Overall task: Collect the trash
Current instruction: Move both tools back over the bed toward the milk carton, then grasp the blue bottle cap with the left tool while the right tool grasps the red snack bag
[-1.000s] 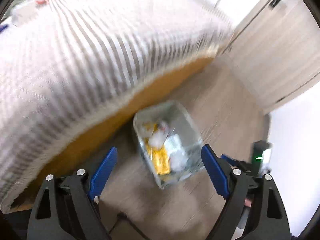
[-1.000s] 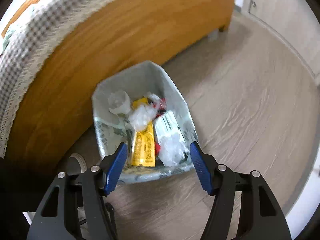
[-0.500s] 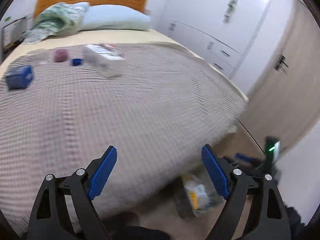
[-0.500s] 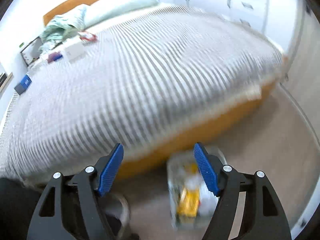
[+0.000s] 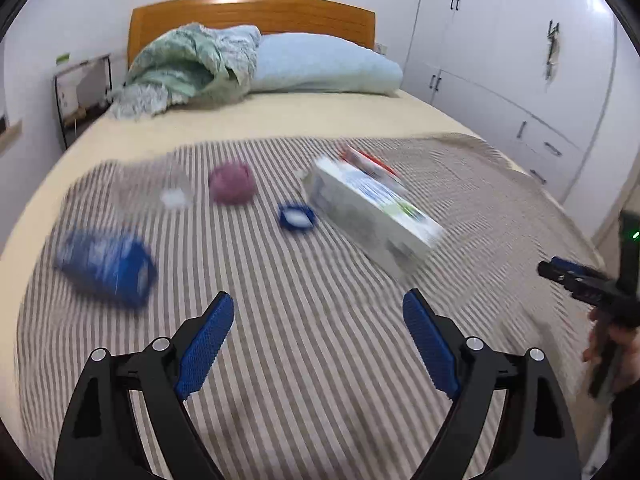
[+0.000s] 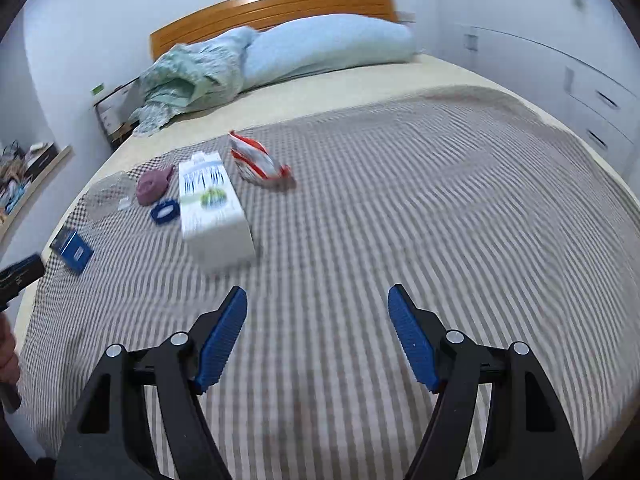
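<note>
So you're hovering both grippers over the striped blanket (image 5: 320, 360) on the bed, and both are hanging wide apart with nothing between the blue pads — left gripper (image 5: 318, 320) and right gripper (image 6: 316, 312) alike. The trash is sitting further up the blanket, well ahead of your fingertips: a white carton (image 5: 372, 216) is lying on its side, with a red-and-white wrapper (image 6: 258, 162) just behind it. To its left you're looking at a small blue cap (image 5: 297, 217), a crumpled purple wad (image 5: 232, 182) and a clear plastic bit (image 5: 174, 198), all near each other — plus a blue box (image 5: 106, 268) lying off toward the left edge. Everything's a bit motion-blurred in the left wrist view. A pale blue pillow (image 6: 324, 48) and a bunched green blanket (image 6: 188, 76) are resting against the wooden headboard (image 5: 252, 10).
</note>
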A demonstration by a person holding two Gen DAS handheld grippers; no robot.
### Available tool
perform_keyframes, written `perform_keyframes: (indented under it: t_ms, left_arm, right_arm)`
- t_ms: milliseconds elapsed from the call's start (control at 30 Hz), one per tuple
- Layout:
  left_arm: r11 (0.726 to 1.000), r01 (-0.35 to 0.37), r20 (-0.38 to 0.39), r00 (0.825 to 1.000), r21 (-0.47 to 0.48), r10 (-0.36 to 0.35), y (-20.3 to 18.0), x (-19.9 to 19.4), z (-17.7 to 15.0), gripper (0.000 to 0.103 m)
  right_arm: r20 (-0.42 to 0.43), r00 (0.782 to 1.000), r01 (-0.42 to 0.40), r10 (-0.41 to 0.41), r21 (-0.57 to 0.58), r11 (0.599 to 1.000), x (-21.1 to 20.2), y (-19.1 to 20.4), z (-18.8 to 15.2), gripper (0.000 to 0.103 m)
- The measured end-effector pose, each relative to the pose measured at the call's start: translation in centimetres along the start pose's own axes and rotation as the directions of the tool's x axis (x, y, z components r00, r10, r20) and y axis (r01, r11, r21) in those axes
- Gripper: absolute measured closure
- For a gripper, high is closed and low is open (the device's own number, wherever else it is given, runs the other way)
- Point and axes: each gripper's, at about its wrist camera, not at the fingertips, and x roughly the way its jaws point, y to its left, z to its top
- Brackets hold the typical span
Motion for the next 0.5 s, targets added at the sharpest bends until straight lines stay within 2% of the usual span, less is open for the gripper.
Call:
perform_keyframes:
  t_ms: [33, 133, 200, 267, 367, 400, 433, 467, 500]
  left_arm:
    - [1.000, -0.005, -0.016, 1.000, 0.021, 0.005, 0.7, 2.5, 1.5, 0.017]
    - [0.985, -0.116, -0.077, 0.989, 0.126, 0.126, 0.9, 8.9, 4.5, 0.015]
    - [0.976, -0.094, -0.104, 0.988, 0.197, 0.116, 0.8, 13.1, 5.9, 0.015]
    - [0.969, -0.106, -0.143, 0.980, 0.222, 0.140, 0.8, 16.4, 6.7, 0.015]
    - [0.973, -0.129, -0.228, 0.958, 0.194, 0.172, 1.5, 20.8, 7.1, 0.015]
    - [0.977, -0.117, -0.240, 0.958, 0.178, 0.159, 1.4, 21.4, 7.3, 0.015]
    - [0.982, -0.104, -0.238, 0.961, 0.157, 0.140, 1.5, 22.1, 7.5, 0.016]
    - [0.985, -0.098, -0.233, 0.964, 0.144, 0.130, 1.5, 22.5, 7.6, 0.022]
    - [0.986, -0.090, -0.247, 0.961, 0.138, 0.122, 1.4, 23.1, 7.6, 0.040]
  right_arm:
    - [-0.011, 1.000, -0.006, 0.006, -0.037, 0.999, 2.5, 0.6, 2.1, 0.033]
    - [-0.078, 0.997, -0.027, 0.020, -0.083, 0.996, 7.5, 1.8, 6.0, 0.033]
    - [-0.103, 0.993, -0.071, 0.060, -0.116, 0.991, 10.7, 2.5, 8.5, 0.033]
    - [-0.141, 0.986, -0.107, 0.087, -0.141, 0.984, 14.1, 3.3, 10.7, 0.033]
    - [-0.192, 0.973, -0.157, 0.128, -0.144, 0.977, 18.5, 4.9, 12.8, 0.033]
    - [-0.207, 0.969, -0.167, 0.135, -0.145, 0.975, 20.1, 5.3, 13.2, 0.034]
    - [-0.210, 0.970, -0.158, 0.124, -0.151, 0.976, 20.8, 5.5, 13.5, 0.037]
    - [-0.215, 0.970, -0.144, 0.110, -0.151, 0.978, 21.8, 5.8, 13.7, 0.047]
    - [-0.241, 0.964, -0.150, 0.112, -0.143, 0.978, 22.9, 5.9, 13.8, 0.065]
